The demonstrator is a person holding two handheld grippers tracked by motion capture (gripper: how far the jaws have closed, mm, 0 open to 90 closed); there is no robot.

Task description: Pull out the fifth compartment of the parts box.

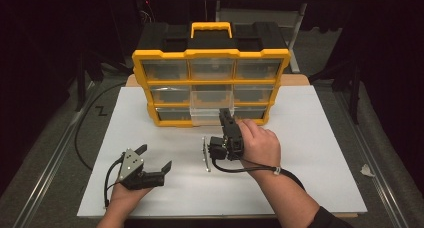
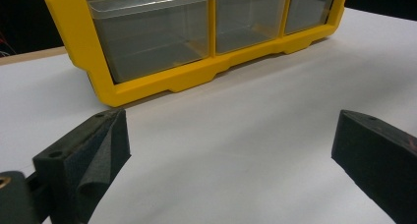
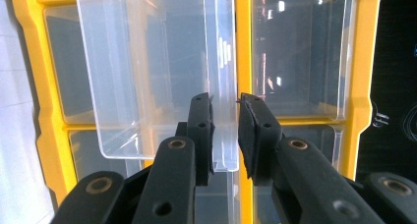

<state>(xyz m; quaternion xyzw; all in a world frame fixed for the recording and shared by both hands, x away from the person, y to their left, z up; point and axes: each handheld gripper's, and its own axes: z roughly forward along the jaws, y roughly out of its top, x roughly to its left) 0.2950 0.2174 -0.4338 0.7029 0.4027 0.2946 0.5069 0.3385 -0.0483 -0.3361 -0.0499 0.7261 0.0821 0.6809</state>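
One claw (image 3: 225, 130) pinches clear drawer (image 3: 147, 71).

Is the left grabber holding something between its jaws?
No, the left gripper has its jaws standing wide apart with just bare white table between them.

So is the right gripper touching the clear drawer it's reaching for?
Touching. The right gripper view shows the right gripper with both pads closed on the clear drawer's front wall.

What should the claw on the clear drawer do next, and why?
Probably pull gently back toward the person. The right claw is shut on the front wall of the clear drawer, which sticks only partly out of the yellow organizer. The left claw rests open, apart.
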